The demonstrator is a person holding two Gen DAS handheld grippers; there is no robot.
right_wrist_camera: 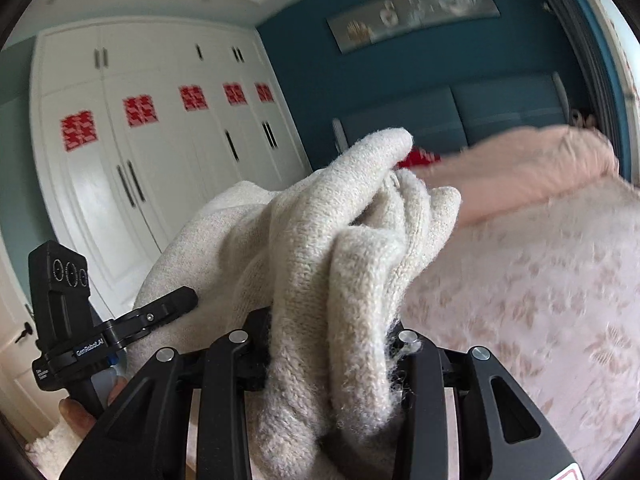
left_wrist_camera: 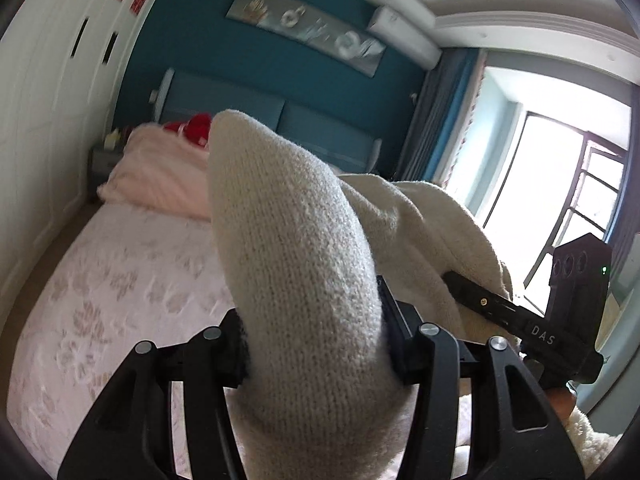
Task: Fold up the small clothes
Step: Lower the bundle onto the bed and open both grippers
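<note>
- left wrist view: left gripper is clamped on a thick bunch of the cream knitted wool garment. one rounded fold sticks up and forward past the fingers, blocking the centre of the view.
- same view: the rest of the knit runs off to the right, where the right gripper has it too. so the garment's long axis lies across, from one gripper to the other, slung between them and off the bed.
- the pale pink floral bedsheet lies below and ahead. my read: the coming move is laying the knit flat on it, so both hands need to go forward and down together.
- count here: one garment, two grippers, one pale pink fluffy pillow, one red item near the headboard, too blurred to name.
- right wrist view: the right gripper's jaws are closed on several bunched layers of the same knit, fuzzy edges poking past the pads.
- the cloth leads left toward the left gripper, whose fingers lie against it. a person's hand holds that handle.
- neither hand is nearer to the garment, both grip it. the sheet lies ahead and to the right.
- count here: one garment, five red square stickers on the white wardrobe doors, one wall picture.
</note>
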